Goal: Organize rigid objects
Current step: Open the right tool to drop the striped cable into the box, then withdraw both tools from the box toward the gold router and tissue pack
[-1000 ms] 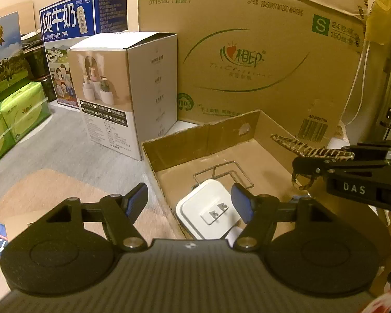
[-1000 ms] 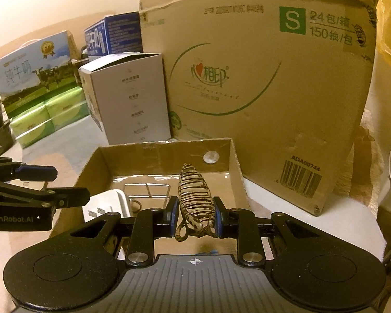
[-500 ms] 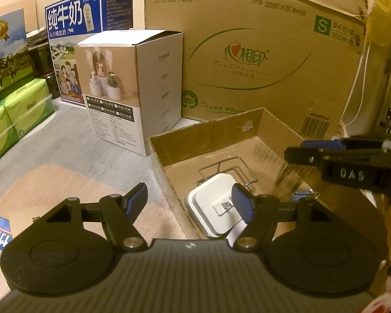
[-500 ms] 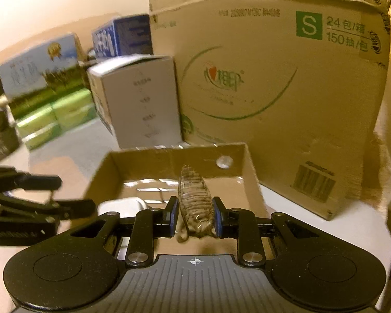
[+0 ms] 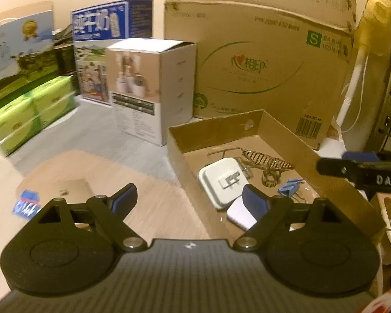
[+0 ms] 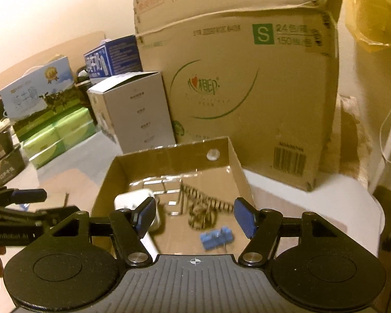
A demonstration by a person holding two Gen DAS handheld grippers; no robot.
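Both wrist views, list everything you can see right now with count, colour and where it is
Shallow tray box: one, brown cardboard, centre.
Hair claw clip: one, brown striped, lying in the tray.
Wall plug: one, white, in the tray beside the clip.
Small clip: one, blue, tray's near end.
Wire rack: one, metal, tray's far end.
Big carton: one, brown, behind the tray.
Product box: one, white, left of the tray.
Milk cartons: two, blue, far left.
Tissue packs: green, count unclear, far left.
Left gripper: black, open.
Right gripper: black, open above the tray.
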